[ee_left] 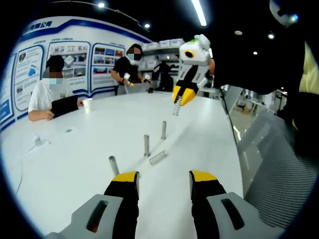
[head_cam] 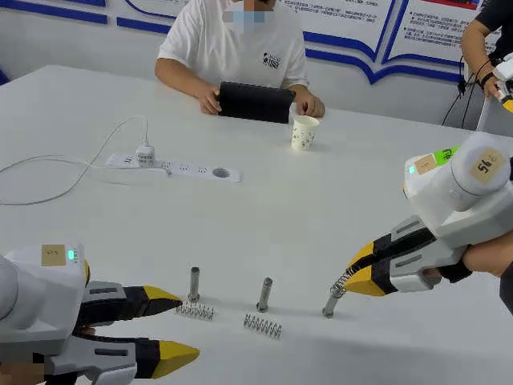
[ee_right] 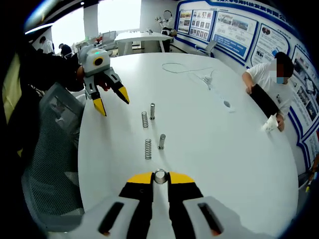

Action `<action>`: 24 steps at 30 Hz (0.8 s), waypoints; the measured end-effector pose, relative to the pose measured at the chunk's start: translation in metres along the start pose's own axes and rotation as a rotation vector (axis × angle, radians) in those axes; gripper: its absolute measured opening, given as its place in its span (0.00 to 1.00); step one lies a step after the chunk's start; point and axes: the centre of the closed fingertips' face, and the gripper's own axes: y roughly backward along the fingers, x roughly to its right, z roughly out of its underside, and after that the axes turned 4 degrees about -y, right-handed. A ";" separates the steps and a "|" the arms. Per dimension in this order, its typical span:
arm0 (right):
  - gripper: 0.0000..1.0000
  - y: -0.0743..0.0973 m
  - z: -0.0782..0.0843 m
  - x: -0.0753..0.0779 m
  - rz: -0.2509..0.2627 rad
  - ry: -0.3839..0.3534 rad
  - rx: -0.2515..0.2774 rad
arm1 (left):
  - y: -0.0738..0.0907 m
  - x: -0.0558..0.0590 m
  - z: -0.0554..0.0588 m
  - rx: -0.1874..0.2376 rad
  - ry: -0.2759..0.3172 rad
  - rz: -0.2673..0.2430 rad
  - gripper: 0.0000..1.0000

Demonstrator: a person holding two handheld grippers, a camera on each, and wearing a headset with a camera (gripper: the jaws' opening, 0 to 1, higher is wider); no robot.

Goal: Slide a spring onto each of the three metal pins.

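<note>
aslant, spring [head_cam: 340, 284] at rightmost pin [head_cam: 329, 305]

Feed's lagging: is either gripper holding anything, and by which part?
Right gripper pinches a spring by its upper end, over a pin. Left gripper open, holding nothing.

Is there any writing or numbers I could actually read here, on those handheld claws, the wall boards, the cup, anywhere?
"45", as best I can read the tilted digits: tan sticker on the right claw.
Wall posters: print too small to read.
Shirt logo on the seated person: too blurred.
Second tan sticker on the left claw: nothing legible.
Paper cup: a pattern, no readable words.
</note>
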 end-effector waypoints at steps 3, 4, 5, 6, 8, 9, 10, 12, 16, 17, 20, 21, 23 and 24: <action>0.12 -0.001 0.004 0.008 0.016 -0.005 -0.018 | 0.001 -0.001 0.001 0.000 0.003 -0.004 0.42; 0.12 -0.001 0.006 0.011 0.018 -0.008 -0.022 | 0.001 -0.001 0.001 -0.001 0.003 -0.004 0.42; 0.12 -0.002 0.006 0.013 0.020 -0.011 -0.024 | 0.001 -0.001 0.001 -0.001 0.003 -0.004 0.42; 0.12 -0.002 0.008 0.016 0.024 -0.014 -0.028 | 0.002 -0.001 0.001 -0.001 0.004 -0.006 0.42; 0.12 -0.004 0.010 0.020 0.033 -0.018 -0.038 | 0.002 -0.001 0.001 0.000 0.005 -0.007 0.42; 0.12 -0.005 0.011 0.022 0.034 -0.020 -0.042 | 0.002 -0.001 0.001 0.000 0.006 -0.008 0.42; 0.12 -0.006 0.011 0.023 0.033 -0.024 -0.043 | 0.002 -0.002 0.001 0.000 0.007 -0.008 0.42; 0.12 -0.008 0.012 0.026 0.032 -0.032 -0.045 | 0.002 -0.002 0.001 -0.001 0.007 -0.009 0.42; 0.12 -0.013 0.014 0.031 0.033 -0.044 -0.057 | 0.002 -0.001 0.001 0.000 0.010 -0.010 0.43; 0.12 -0.014 0.015 0.031 0.031 -0.047 -0.059 | 0.002 -0.001 0.002 0.000 0.010 -0.010 0.43; 0.12 -0.018 0.017 0.032 0.024 -0.058 -0.066 | 0.003 -0.002 0.003 -0.001 0.014 -0.012 0.43; 0.12 -0.019 0.018 0.032 0.023 -0.061 -0.069 | 0.003 -0.002 0.003 -0.002 0.016 -0.013 0.43; 0.12 -0.022 0.020 0.033 0.021 -0.064 -0.080 | 0.004 -0.002 0.004 -0.003 0.019 -0.013 0.43; 0.12 -0.022 0.021 0.033 0.020 -0.064 -0.084 | 0.004 -0.002 0.005 -0.004 0.019 -0.014 0.43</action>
